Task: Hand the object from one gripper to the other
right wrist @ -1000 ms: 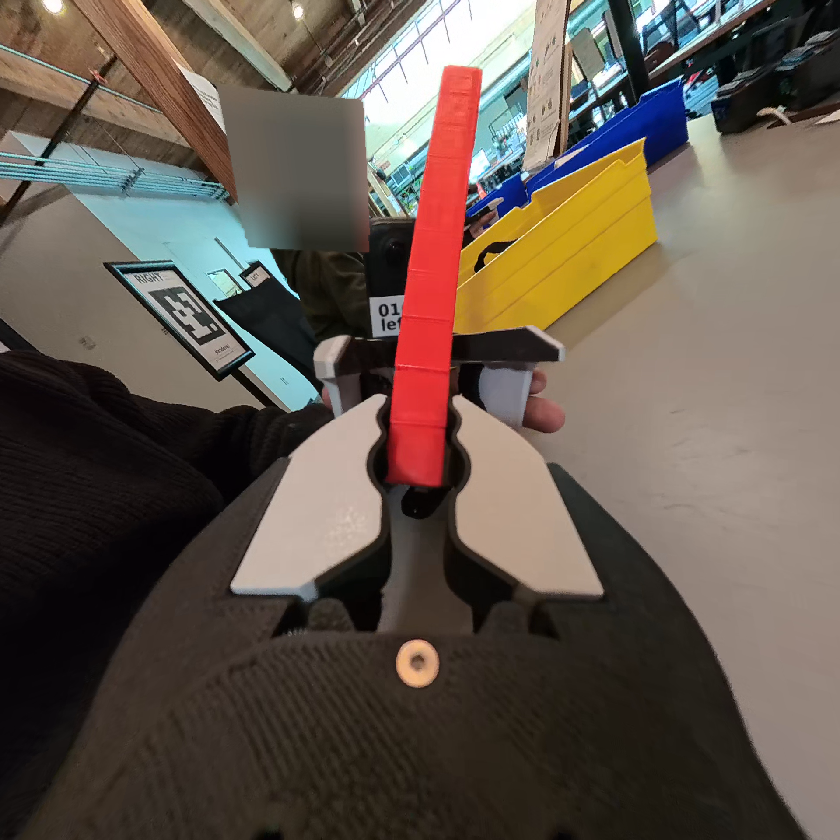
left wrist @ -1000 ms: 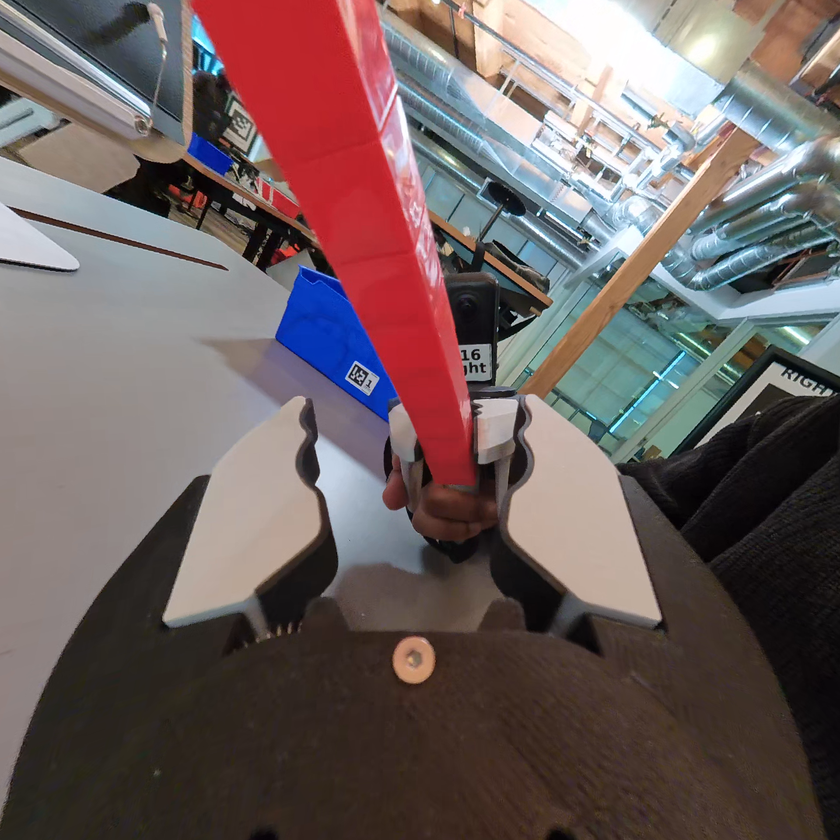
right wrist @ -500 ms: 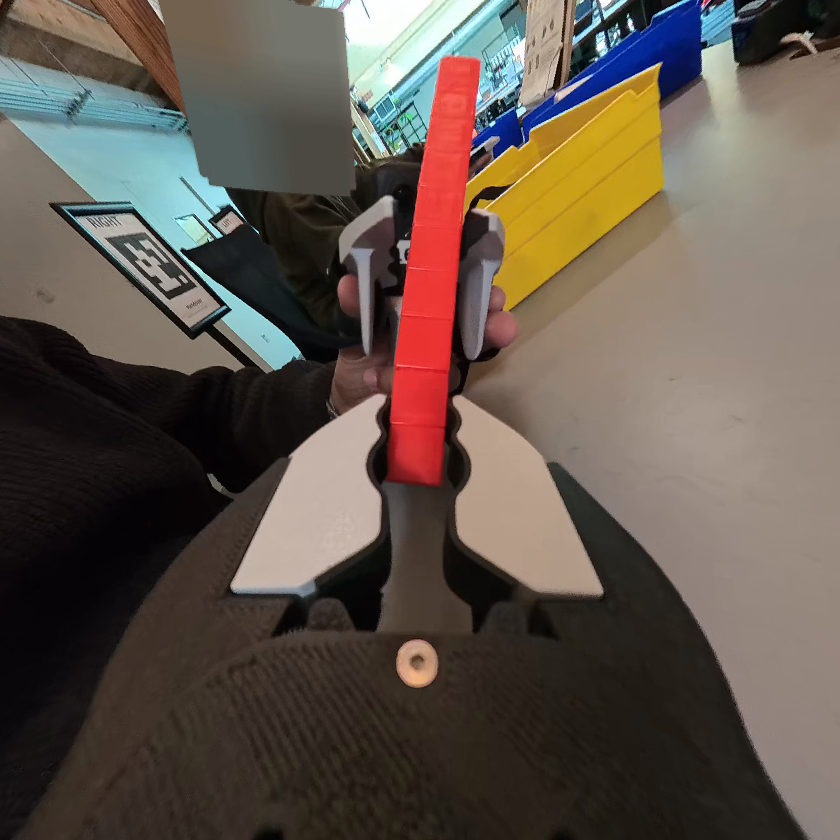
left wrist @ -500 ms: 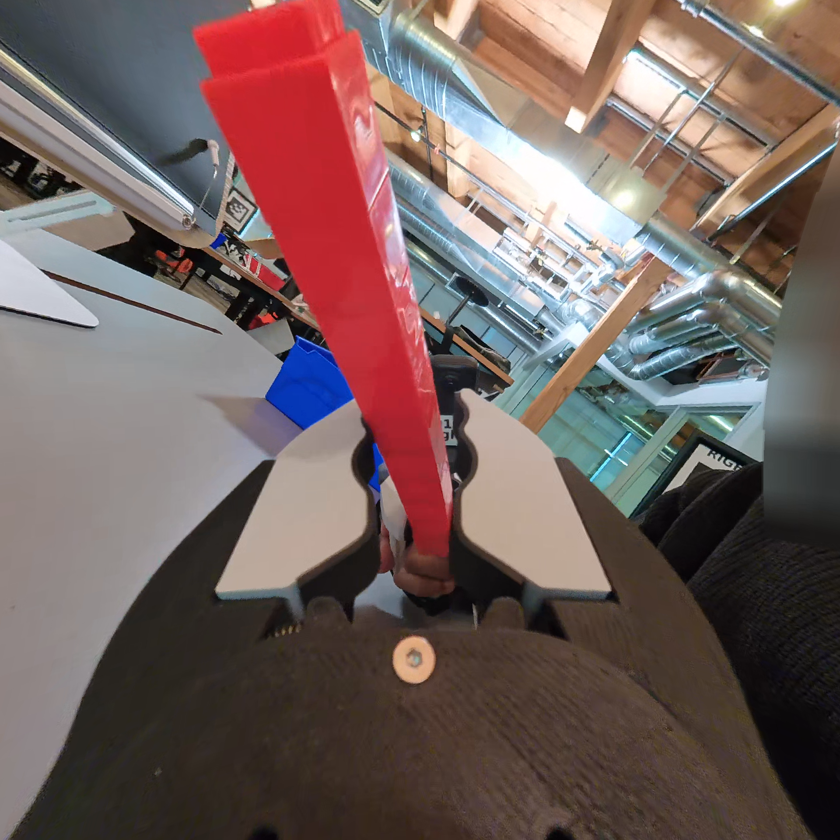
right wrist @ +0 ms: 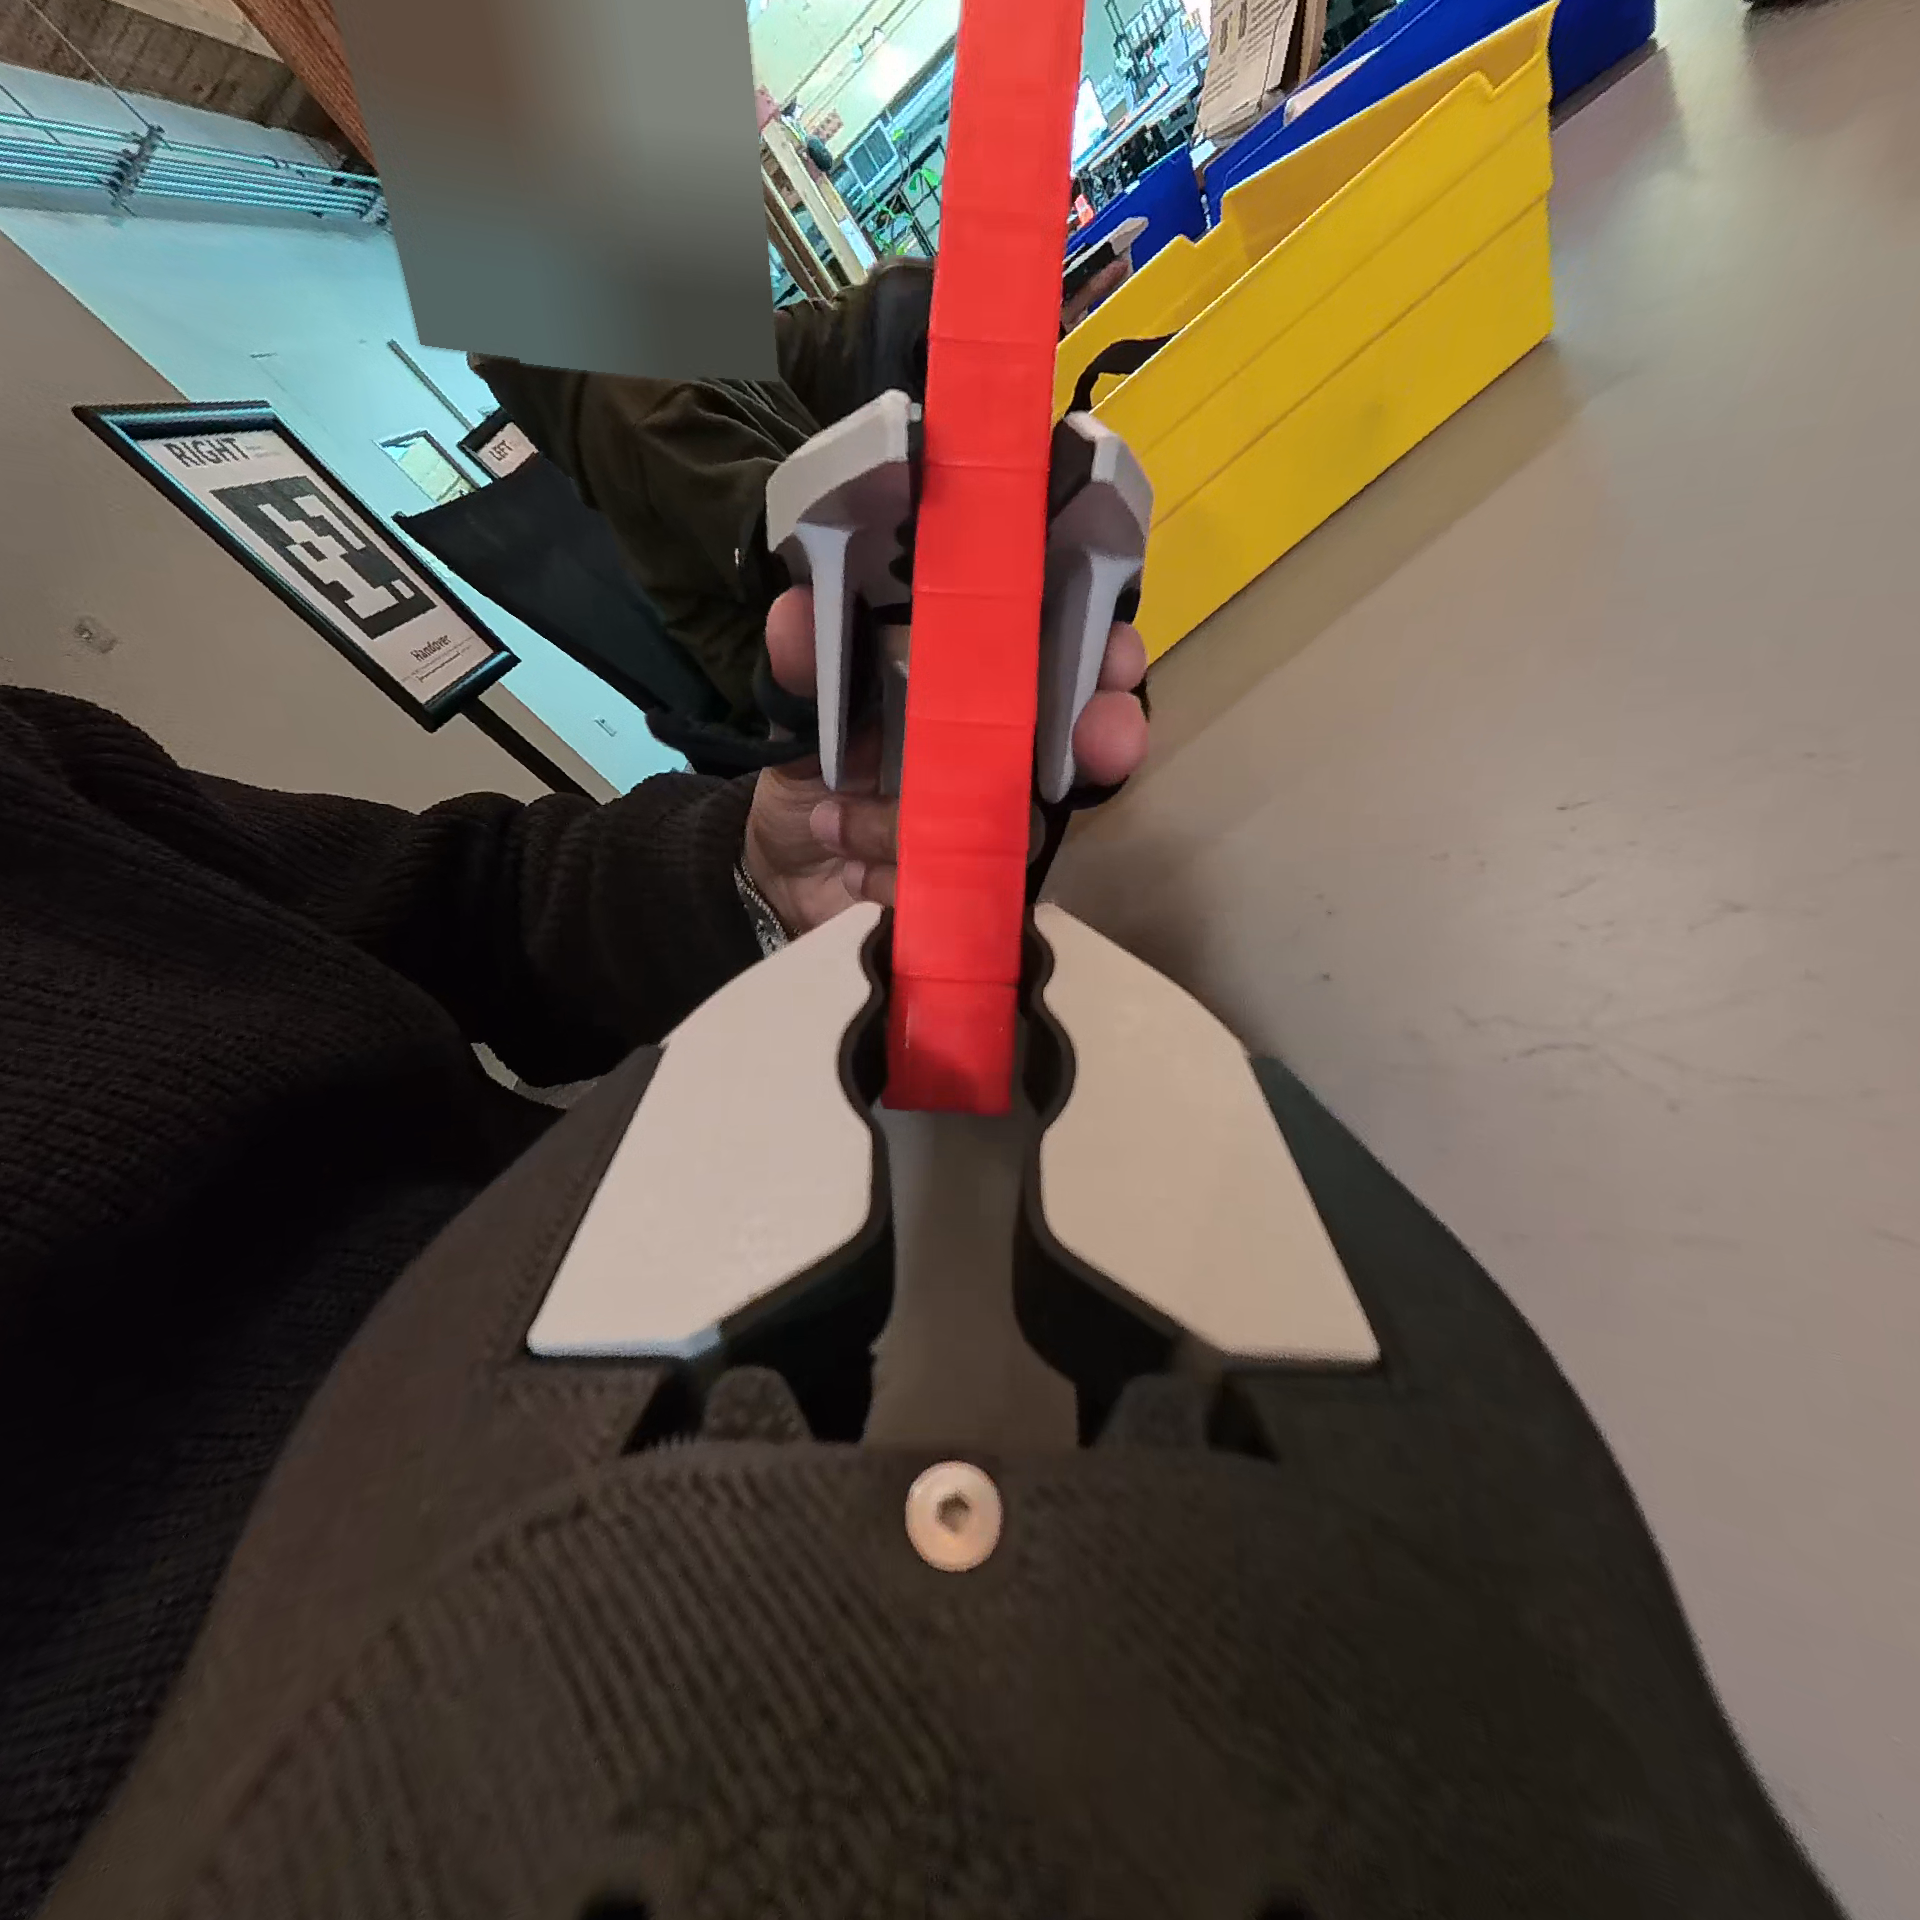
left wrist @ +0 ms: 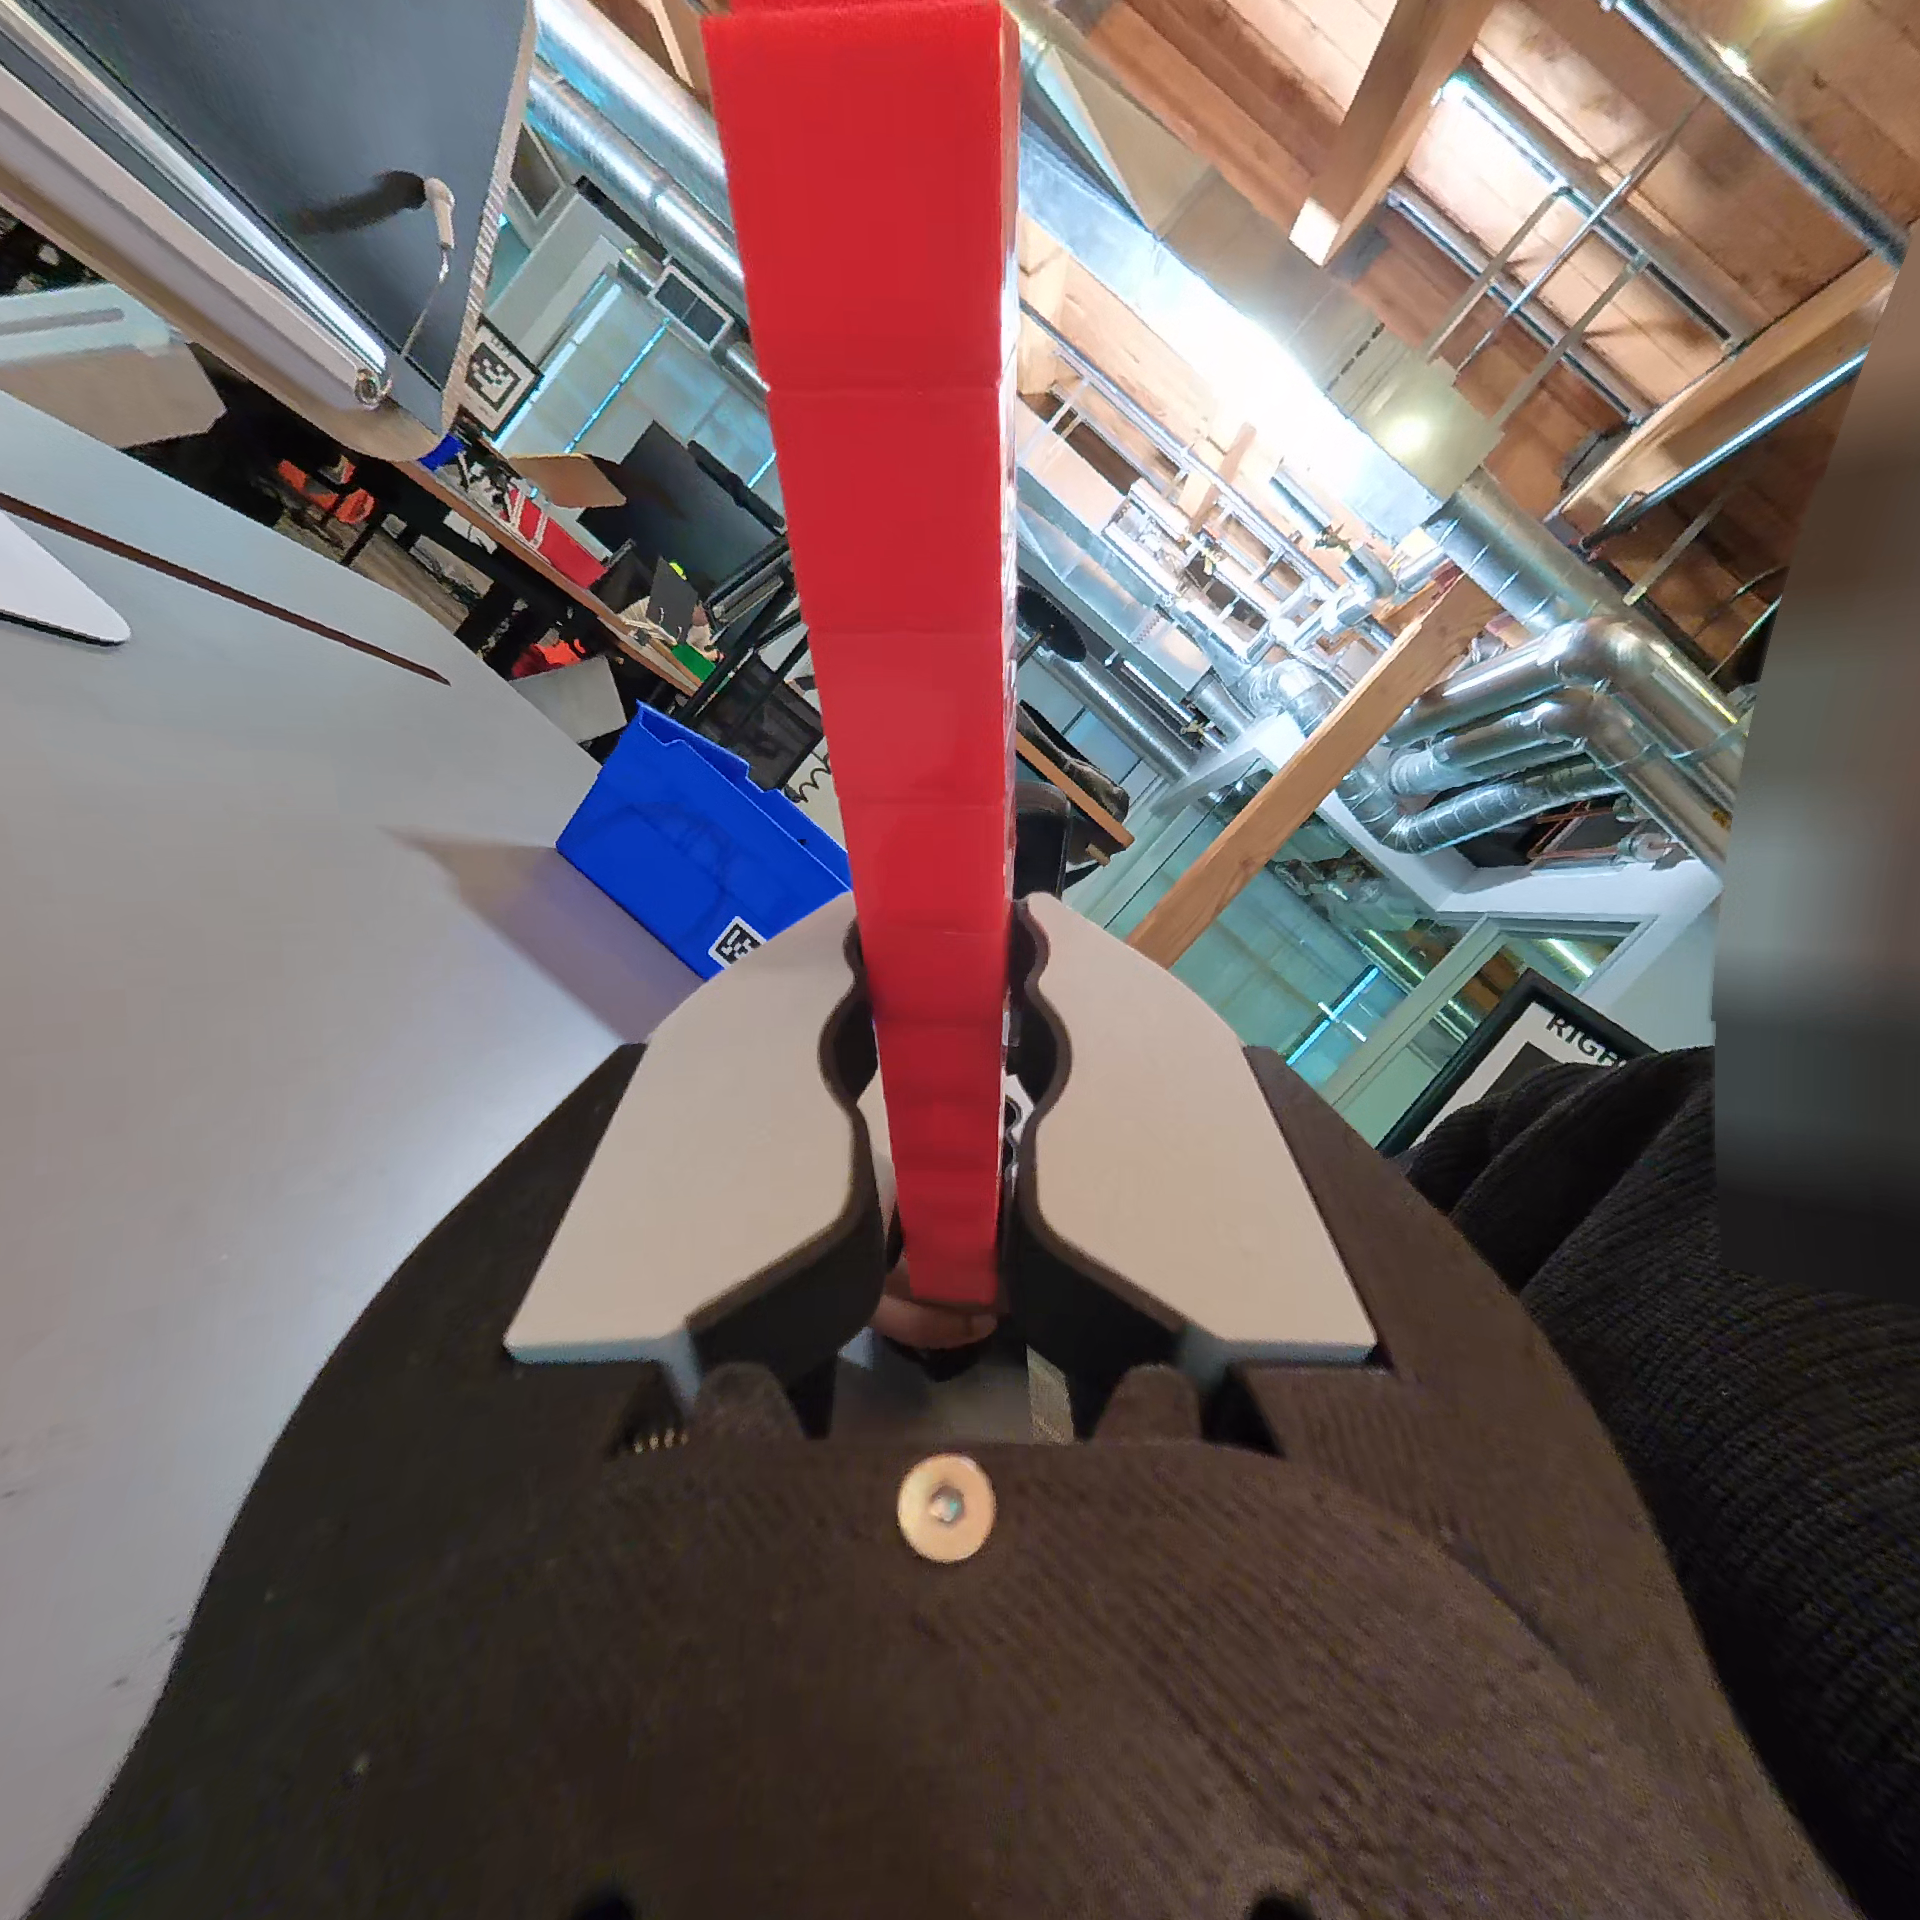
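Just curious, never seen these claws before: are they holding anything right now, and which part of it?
Both hold one long red bar. The right gripper pinches its bottom end; the left gripper is clamped on it just above.

One red segmented bar (right wrist: 977, 582). Two grippers: left gripper (left wrist: 940, 1101), right gripper (right wrist: 951, 1029). One yellow bin (right wrist: 1351, 343). Two blue bins in right view (right wrist: 1403, 94), one in left view (left wrist: 686, 842). One framed sign (right wrist: 301, 540).

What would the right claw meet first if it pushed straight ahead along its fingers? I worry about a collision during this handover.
Most likely the left claw, shut on the same red block bar just ahead of the right claw, with the hand holding it behind. The gap looks short, though depth is uncertain.
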### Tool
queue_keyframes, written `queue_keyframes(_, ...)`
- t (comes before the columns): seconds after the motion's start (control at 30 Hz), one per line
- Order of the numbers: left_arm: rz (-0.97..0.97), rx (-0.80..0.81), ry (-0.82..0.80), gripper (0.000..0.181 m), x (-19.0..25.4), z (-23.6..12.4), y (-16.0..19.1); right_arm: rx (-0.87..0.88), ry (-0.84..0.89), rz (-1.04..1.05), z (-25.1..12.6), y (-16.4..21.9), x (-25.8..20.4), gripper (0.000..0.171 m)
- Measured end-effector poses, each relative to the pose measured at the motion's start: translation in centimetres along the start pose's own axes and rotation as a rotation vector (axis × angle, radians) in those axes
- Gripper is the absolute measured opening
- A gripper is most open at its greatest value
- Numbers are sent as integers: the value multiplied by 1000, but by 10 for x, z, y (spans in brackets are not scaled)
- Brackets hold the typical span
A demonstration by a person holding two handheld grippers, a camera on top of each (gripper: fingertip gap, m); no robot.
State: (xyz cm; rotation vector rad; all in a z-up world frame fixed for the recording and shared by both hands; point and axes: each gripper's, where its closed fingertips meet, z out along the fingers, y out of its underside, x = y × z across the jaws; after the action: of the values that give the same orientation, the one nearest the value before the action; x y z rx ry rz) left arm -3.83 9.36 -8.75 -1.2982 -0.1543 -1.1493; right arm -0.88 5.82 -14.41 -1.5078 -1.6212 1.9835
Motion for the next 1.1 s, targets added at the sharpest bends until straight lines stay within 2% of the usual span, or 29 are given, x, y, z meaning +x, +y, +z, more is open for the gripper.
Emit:
queue_keyframes(0.3, 27, -14, -6, 24, 0, 0, 2, 11, -22, 28, 2, 0, -2, 22)
queue_keyframes(0.33, 51, -35, -26, 30, -2, 0, 5, 34, -30, 43, 0, -5, -2, 22)
queue_keyframes(0.4, 84, -38, -67, 68, -6, 2, 6, 66, -48, 73, -4, -11, -2, 22)
queue_keyframes(0.5, 53, 31, -92, 76, -12, -3, -7, 110, -48, 111, -13, -18, 5, 22)
queue_keyframes(0.63, 4, 127, -83, 64, -18, -17, -29, 157, -70, 172, -19, -25, 9, 22)
queue_keyframes(0.8, -7, 174, -66, 59, -21, -28, -43, 84, -75, 169, -9, -12, 6, 22)
queue_keyframes(0.97, -38, 213, -8, 41, -20, -38, -54, 34, -76, 164, -2, -2, 3, 22)
queue_keyframes(1.1, -14, 206, -24, 33, -21, -39, -54, 7, -69, 161, 1, 3, 4, 22)
